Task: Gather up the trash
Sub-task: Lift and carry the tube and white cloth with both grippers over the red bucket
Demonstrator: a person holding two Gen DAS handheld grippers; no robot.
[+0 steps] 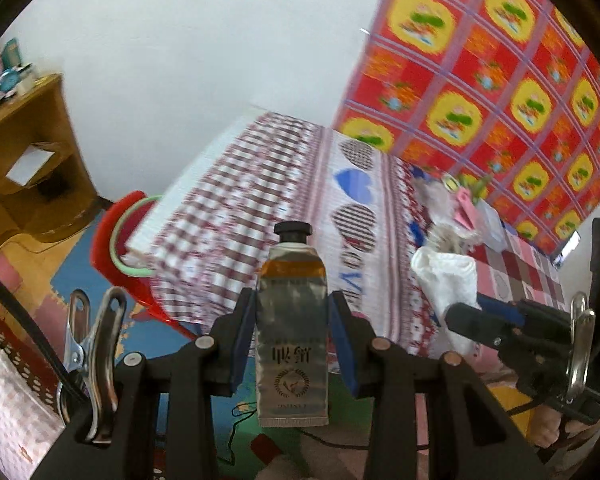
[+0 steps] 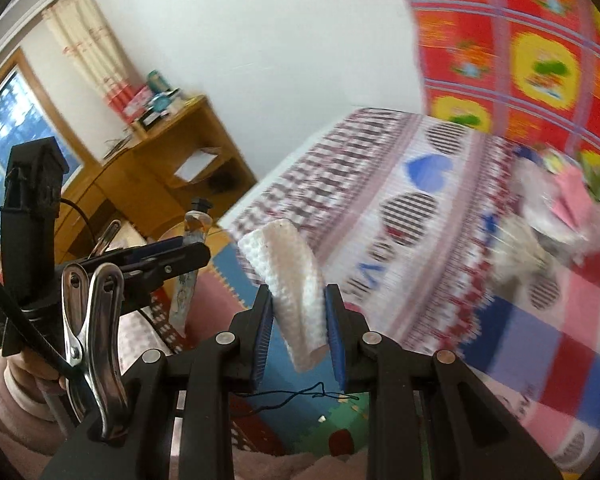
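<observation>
In the left wrist view my left gripper (image 1: 292,312) is shut on a silver squeeze tube (image 1: 292,336) with a black cap. The tube stands upright between the blue pads. The right gripper (image 1: 466,314) shows at the right edge, holding a crumpled white tissue (image 1: 444,280). In the right wrist view my right gripper (image 2: 298,316) is shut on that folded white tissue (image 2: 292,272), which sticks up past the fingertips. The left gripper (image 2: 194,254) with the tube (image 2: 188,280) is at the left. Both grippers hang in the air beside the bed (image 1: 284,184).
More litter lies in a pile (image 1: 456,208) on the bed near a red and yellow patterned cloth (image 1: 500,72). A red basin (image 1: 112,256) with a green rim sits on the floor by the bed's corner. A wooden desk (image 1: 24,152) stands at the left. Coloured foam mats cover the floor.
</observation>
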